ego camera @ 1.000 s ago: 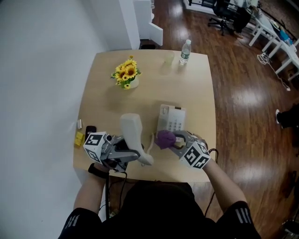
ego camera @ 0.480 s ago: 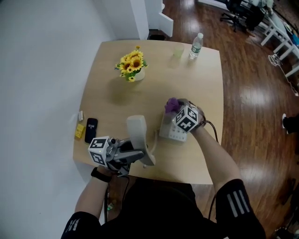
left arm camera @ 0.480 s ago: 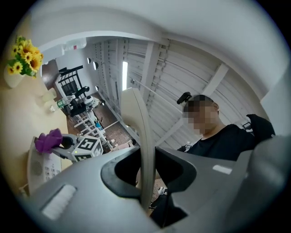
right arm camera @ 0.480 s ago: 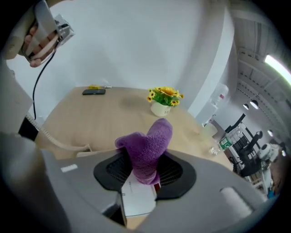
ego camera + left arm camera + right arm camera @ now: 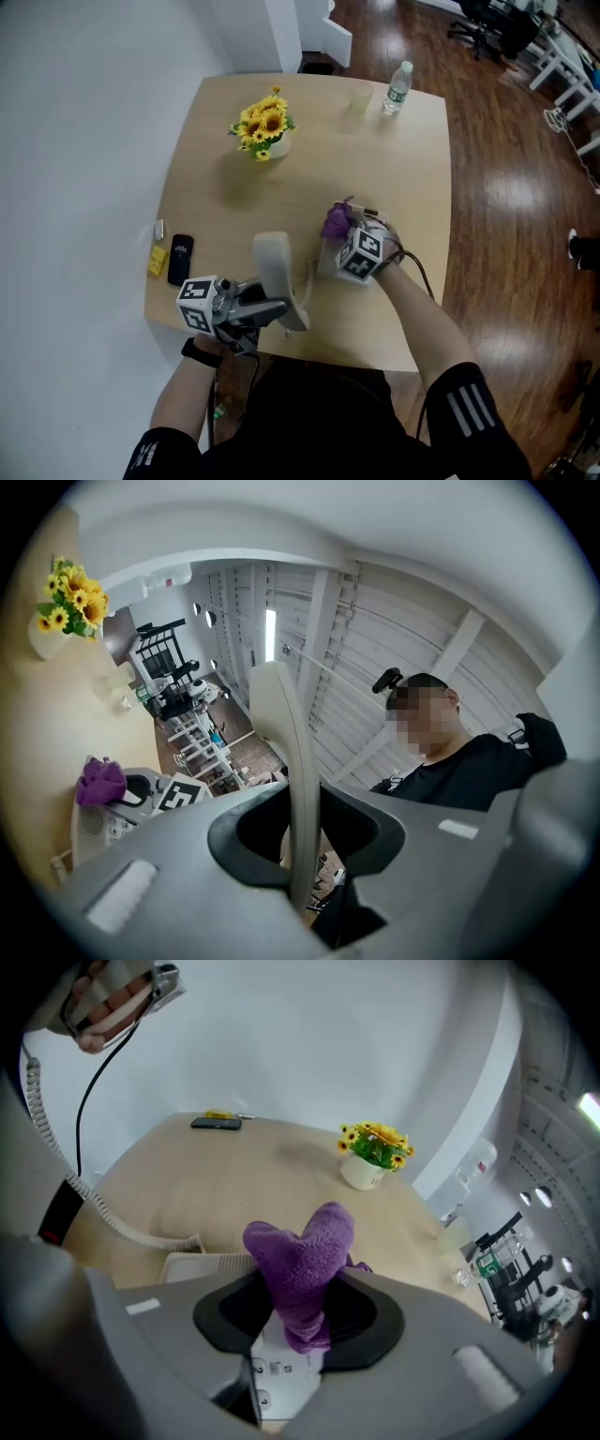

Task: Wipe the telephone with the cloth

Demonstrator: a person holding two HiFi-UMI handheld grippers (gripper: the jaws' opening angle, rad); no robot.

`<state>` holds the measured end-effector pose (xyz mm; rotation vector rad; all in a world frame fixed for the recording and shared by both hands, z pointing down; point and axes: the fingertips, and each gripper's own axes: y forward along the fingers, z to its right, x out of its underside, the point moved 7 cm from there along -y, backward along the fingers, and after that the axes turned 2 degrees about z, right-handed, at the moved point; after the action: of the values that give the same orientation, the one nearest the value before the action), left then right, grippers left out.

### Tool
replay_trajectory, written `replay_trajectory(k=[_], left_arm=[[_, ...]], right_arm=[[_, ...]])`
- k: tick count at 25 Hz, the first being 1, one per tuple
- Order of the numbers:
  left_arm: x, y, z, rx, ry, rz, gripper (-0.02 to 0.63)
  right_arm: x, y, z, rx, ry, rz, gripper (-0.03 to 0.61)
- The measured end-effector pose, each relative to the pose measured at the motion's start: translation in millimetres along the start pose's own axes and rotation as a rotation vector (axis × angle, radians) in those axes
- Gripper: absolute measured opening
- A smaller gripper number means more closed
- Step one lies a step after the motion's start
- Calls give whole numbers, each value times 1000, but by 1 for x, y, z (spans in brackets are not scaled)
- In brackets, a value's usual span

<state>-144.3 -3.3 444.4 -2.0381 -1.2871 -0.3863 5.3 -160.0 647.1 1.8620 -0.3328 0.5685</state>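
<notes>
Telephone (image 5: 327, 262) base sits on the worktop (image 5: 403, 187). In the head view it is mostly hidden beneath the right tongs (image 5: 347, 228) and their marker cube. Its keys show between those tongs in the right gripper view, but their print is too small to read. The right tongs are clamped on the purple cloth (image 5: 302, 1246), held over the telephone's far edge; whether it touches is unclear. The left tongs (image 5: 302, 855) grip the handset (image 5: 286, 752) just left of the telephone, with the coiled cord (image 5: 89, 1206) running from it. Well beyond the telephone stands a bottle (image 5: 397, 86), its label unreadable.
</notes>
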Motion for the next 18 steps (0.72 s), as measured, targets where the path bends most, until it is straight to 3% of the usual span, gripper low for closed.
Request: replay_trajectory(k=[13,18], left_arm=[[3,-8,-25,-51,-43,-27,91],[5,-8,-31,-63,-57,-42,91]], right_arm=[[13,-13,-113,-138,-98,17,147],[16,-16,-136,-192,-33,20,149]])
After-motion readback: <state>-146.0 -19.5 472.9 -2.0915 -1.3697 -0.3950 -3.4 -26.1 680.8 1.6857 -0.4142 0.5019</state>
